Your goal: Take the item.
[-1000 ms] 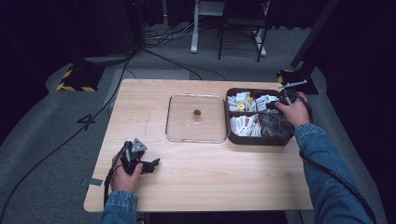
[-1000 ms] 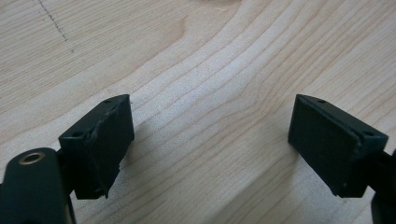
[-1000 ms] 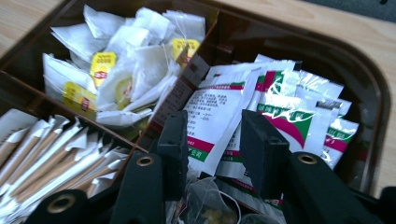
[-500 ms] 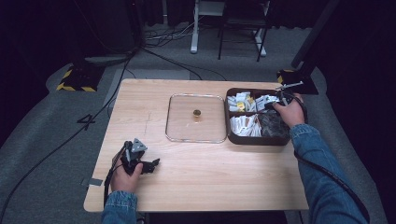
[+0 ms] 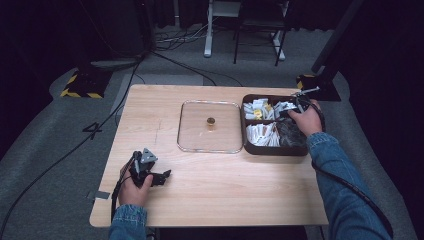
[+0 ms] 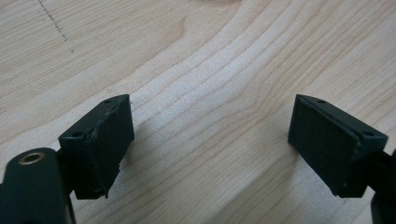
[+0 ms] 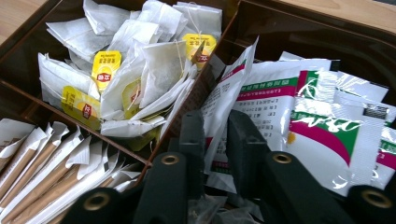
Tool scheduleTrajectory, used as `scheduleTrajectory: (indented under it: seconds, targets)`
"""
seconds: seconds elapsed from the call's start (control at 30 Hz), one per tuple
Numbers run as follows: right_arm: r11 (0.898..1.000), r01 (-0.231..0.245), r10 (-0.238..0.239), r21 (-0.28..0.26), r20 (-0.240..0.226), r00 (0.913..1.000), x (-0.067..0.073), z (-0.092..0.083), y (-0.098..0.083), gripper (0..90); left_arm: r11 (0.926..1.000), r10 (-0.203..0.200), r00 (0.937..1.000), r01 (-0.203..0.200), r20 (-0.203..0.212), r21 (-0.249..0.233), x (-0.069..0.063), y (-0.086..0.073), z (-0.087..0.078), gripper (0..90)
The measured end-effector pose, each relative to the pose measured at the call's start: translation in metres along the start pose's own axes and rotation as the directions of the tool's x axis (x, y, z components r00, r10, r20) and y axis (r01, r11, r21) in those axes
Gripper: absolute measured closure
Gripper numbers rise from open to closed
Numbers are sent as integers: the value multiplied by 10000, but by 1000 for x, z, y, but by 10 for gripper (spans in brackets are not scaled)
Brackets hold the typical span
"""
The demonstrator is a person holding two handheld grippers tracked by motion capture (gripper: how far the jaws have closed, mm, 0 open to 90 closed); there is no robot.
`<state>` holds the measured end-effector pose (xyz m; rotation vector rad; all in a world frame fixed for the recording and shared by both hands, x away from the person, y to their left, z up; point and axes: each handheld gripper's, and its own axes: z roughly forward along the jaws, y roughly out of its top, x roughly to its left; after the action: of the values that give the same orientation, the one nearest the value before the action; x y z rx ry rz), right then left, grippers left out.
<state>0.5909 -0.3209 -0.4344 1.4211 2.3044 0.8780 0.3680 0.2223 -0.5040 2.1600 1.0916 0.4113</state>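
now the right gripper (image 7: 215, 140) has just been closing – it pinches a white packet (image 7: 229, 93) in the brown box (image 5: 272, 150); well left of the box, the left gripper (image 6: 210, 144) is spread wide over bare table (image 6: 210, 70).

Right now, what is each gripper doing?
Left gripper: open, nothing held, above the table.
Right gripper: jaws just closed on a sachet in the box.
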Motion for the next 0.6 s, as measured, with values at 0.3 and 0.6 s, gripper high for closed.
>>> scheduleTrajectory:
  seconds: [0.3,0.6]
  targets:
    - [9994,307,-293,-185,709,9971,2,-9,6,860,10000,-8,10000,8,6,-3,0,0,0,148]
    - [9999,-39,41,-103,190,9998,7,-6,5,868,10000,-7,10000,7,7,-5,0,0,0,147]
